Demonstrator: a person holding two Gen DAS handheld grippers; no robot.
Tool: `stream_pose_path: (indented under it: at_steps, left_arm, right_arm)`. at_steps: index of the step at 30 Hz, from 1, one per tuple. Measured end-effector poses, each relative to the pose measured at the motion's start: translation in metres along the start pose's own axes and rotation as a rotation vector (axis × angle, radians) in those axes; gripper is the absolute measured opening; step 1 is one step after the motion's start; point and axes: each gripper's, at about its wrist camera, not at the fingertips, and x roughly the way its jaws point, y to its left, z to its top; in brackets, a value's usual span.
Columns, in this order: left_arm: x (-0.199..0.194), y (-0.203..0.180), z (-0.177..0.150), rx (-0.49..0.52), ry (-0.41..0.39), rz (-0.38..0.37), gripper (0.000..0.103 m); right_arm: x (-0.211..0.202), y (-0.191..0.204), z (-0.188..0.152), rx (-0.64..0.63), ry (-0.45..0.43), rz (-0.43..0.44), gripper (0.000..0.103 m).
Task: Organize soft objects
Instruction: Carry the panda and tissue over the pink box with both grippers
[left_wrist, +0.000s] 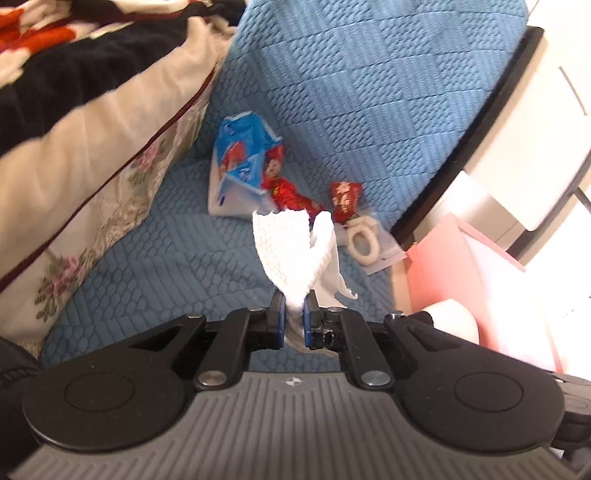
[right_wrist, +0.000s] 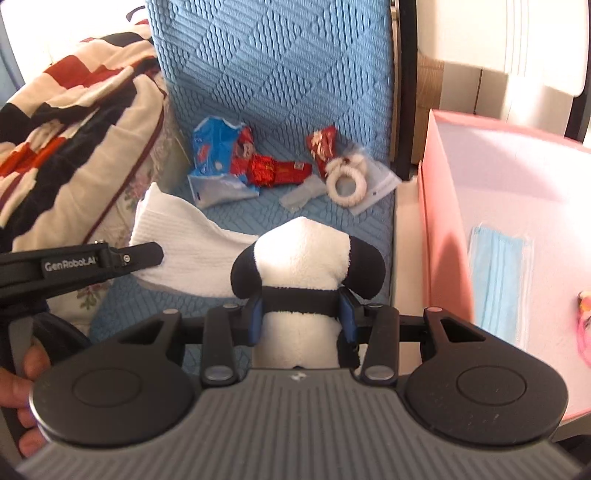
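Between right gripper (right_wrist: 301, 314) pads, black-and-white plush panda (right_wrist: 306, 266)

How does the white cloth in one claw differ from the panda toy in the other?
The cloth is all white, thin and ribbed; the panda is plump, fuzzy, black and white. The left gripper is nearly shut on the cloth; the right gripper stands wider round the panda. Both are soft and held.

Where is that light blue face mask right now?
In the right wrist view, the face mask lies flat on the floor of the pink box, right of the blue sofa cushion.
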Motion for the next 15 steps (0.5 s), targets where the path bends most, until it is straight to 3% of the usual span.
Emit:
stream_pose_path:
  at_steps: [15]
  left_arm:
    - [-0.046, -0.068, 0.034, 0.09, -0.056, -0.088, 0.012]
  right_arm:
    - [-0.074, -0.022, 0.039, -0.023, -0.123, -0.001, 0.044]
